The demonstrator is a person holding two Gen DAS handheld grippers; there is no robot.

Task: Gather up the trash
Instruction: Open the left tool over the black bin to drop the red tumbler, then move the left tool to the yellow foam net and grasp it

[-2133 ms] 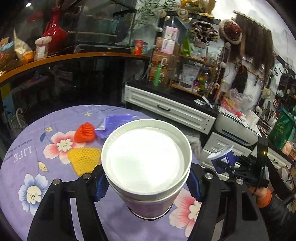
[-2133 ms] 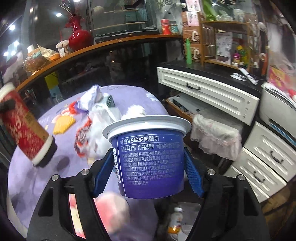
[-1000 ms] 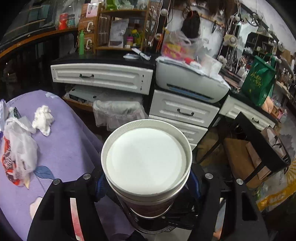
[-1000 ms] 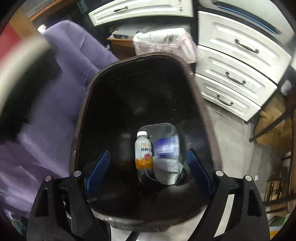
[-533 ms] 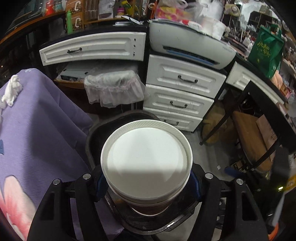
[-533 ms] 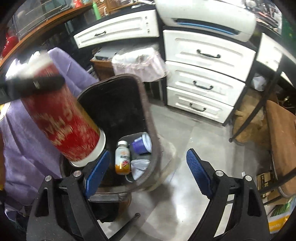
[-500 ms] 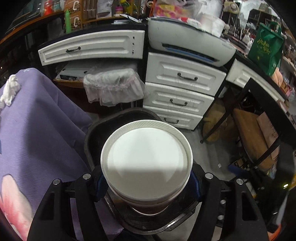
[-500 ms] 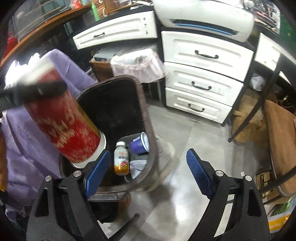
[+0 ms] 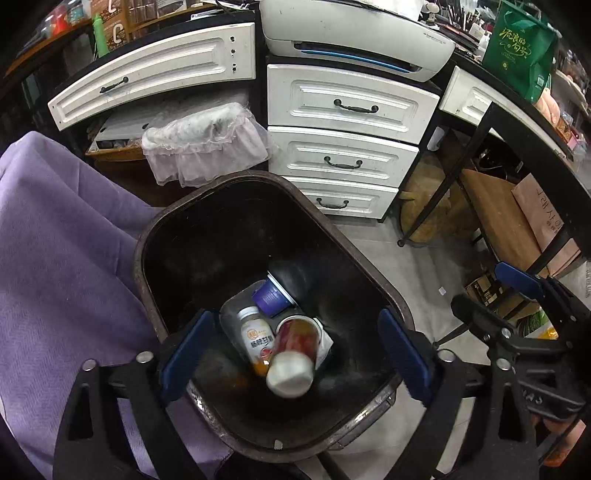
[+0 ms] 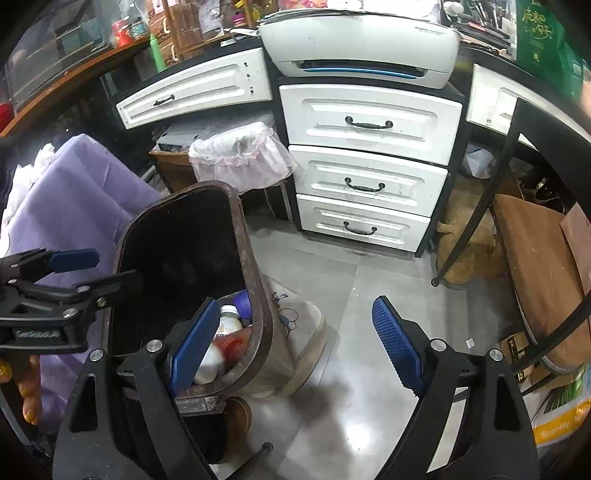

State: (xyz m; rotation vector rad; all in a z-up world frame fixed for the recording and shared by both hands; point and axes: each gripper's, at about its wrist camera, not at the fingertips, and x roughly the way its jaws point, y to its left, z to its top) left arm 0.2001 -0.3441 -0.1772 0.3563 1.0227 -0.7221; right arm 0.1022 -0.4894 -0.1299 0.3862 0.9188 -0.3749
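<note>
Grey tiled floor (image 10: pixel 369 295) and white drawers (image 9: pixel 343 129) behind; at frame centre we see the red cup (image 9: pixel 293 356) inside the black bin (image 9: pixel 155 236), our left gripper (image 9: pixel 295 350) and right gripper (image 10: pixel 295 343) both spread wide, empty.

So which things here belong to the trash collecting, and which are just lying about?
Job:
trash bin
red cup
small bottle
blue yogurt pot
left gripper, open
right gripper, open

Lying about:
white drawers
printer
green bag
purple tablecloth
</note>
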